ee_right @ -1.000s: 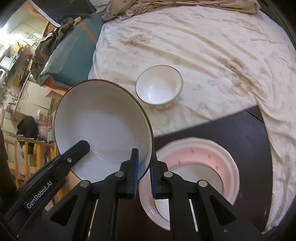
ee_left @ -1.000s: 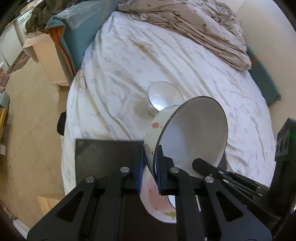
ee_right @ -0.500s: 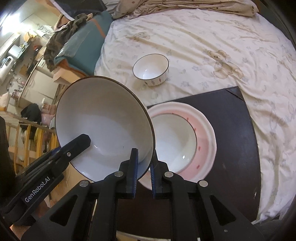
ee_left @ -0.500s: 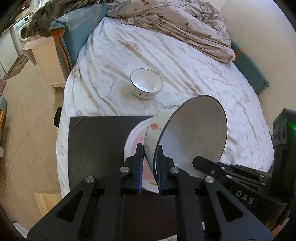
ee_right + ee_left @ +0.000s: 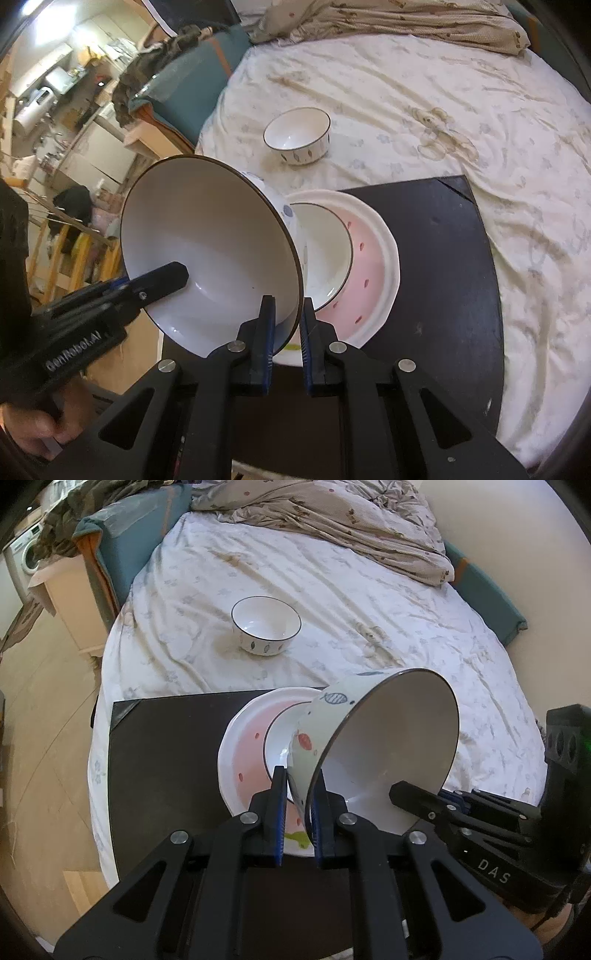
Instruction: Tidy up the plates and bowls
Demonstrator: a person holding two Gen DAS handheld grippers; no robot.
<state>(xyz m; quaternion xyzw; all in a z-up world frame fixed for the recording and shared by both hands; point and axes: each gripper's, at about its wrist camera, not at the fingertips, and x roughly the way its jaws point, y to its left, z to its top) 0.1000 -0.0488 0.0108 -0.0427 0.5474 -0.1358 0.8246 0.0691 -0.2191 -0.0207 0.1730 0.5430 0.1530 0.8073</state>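
A large white bowl [image 5: 388, 746] with fish and dot prints outside is held tilted above a pink-rimmed plate [image 5: 240, 760]. My left gripper [image 5: 300, 775] is shut on its near rim. My right gripper [image 5: 288, 301] is shut on the opposite rim of the same bowl [image 5: 207, 251]. Each gripper shows in the other's view, with one finger [image 5: 417, 801] inside the bowl. The plate [image 5: 373, 258] lies on a black mat [image 5: 443, 258]. Beyond the mat, a small white bowl [image 5: 266, 629] with a dark rim stands upright on the bedsheet.
The black mat [image 5: 166, 760] lies at the near edge of a bed with a pale flowered sheet [image 5: 369, 602]. A crumpled duvet [image 5: 351, 520] lies at the far end. Teal cushions [image 5: 192, 88] and a bare floor [image 5: 40, 716] lie to the left.
Both grippers have drawn back toward the near edge of the bed with the large bowl. The small bowl now looks farther away, and more of the plate and mat shows.
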